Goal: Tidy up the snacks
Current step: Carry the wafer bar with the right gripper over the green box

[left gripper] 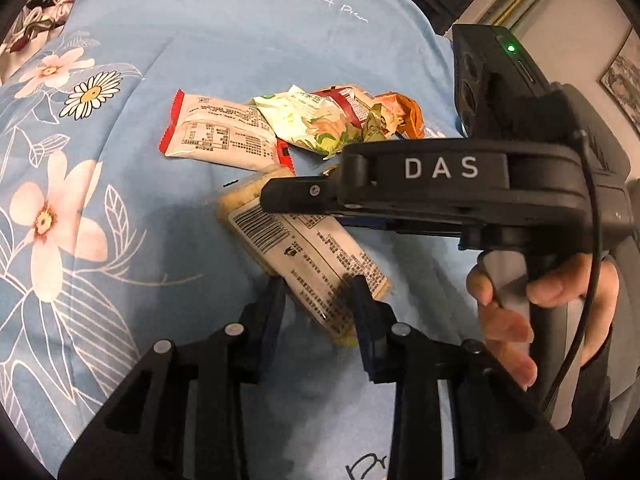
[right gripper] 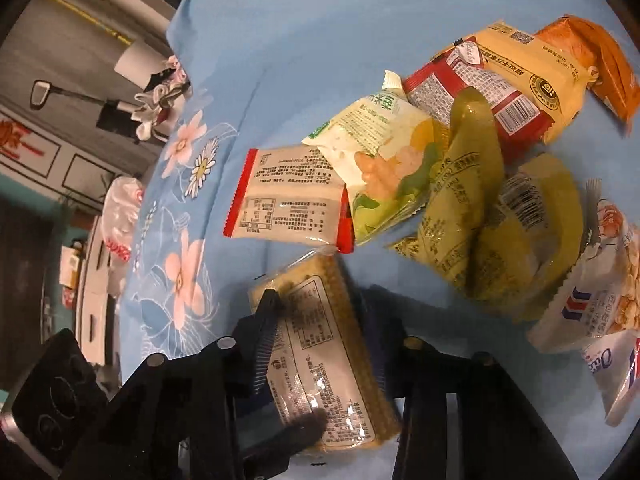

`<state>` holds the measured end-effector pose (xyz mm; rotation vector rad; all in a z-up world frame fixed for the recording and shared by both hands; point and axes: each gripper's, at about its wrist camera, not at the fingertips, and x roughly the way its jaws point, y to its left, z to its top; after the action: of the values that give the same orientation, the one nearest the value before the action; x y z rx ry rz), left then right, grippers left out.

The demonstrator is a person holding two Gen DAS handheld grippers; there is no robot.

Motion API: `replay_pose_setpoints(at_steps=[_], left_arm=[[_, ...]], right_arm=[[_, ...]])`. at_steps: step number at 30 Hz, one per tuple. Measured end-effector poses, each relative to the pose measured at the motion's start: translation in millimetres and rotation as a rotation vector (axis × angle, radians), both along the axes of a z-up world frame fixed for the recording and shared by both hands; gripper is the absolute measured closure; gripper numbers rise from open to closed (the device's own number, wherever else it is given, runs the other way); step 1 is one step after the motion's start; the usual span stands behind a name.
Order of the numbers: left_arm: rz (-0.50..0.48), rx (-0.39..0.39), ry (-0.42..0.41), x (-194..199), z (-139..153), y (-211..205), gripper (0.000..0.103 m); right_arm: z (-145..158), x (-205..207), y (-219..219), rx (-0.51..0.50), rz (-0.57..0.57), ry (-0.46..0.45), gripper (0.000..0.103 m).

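"DAS" on the right gripper (left gripper: pixel 280 200) — "Sweet" on the blue bedsheet (left gripper: pixel 224 40)

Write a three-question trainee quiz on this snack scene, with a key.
1. True or false: the cracker packet sits between the fingers of both the left claw and the right claw.
2. The white snack packet lying just beyond the cracker packet has end seals of which colour? A red, B green, C blue.
3. Fill in: the snacks lie on a light blue bedsheet printed with ____.

Key: 1 true; 2 A; 3 flowers.
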<state>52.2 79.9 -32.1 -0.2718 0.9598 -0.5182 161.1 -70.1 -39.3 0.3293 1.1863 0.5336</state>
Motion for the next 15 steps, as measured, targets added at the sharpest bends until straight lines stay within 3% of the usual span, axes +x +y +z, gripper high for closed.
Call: replay_pose_setpoints(at_steps=[4,9,15], left_arm=[[0.008,-0.001,-0.004,4.0,3.8,2.0,0.070],[-0.008,0.027,-0.028,-0.2,13.6,-7.9,0.070],[-0.018,0.021,-0.037,-4.2,14.7,-5.9,0.070]], right_arm=[[0.1,-5.7,-1.4,0.005,-0.020,-0.028,0.063],[-3.7,-4.1,-23.0,0.099,-0.041,0.007,0.067],[7.6,-9.4,-22.5,0.073,-0.043,-0.028,0.069]])
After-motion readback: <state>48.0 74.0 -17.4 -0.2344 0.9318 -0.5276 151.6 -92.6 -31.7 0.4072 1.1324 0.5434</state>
